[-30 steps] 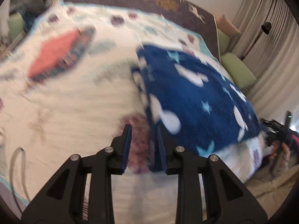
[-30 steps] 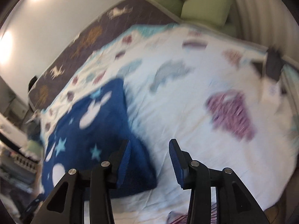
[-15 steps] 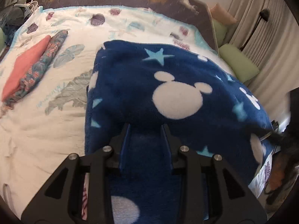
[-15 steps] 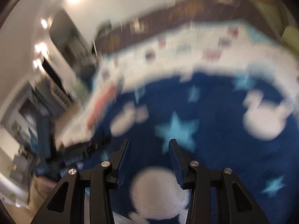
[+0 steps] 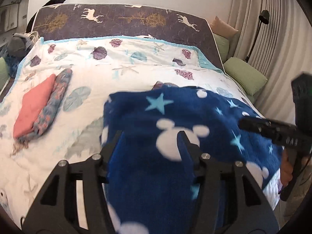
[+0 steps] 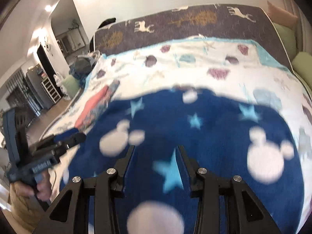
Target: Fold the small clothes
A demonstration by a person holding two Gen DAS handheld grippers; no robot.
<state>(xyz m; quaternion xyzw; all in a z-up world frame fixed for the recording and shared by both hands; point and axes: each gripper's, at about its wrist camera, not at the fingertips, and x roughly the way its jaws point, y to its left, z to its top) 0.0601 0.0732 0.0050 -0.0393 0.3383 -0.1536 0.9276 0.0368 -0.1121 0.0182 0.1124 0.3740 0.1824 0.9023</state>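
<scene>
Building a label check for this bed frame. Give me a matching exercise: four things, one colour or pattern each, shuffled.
Things:
1. fleece garment
2. folded cloth
3. cushion
4. bedspread

Colour or pattern:
A. plain green
B. white with shells and starfish
C. dark blue with light stars and white mouse-head shapes
D. plain coral red

Pairs: 1-C, 2-D, 3-A, 4-B
</scene>
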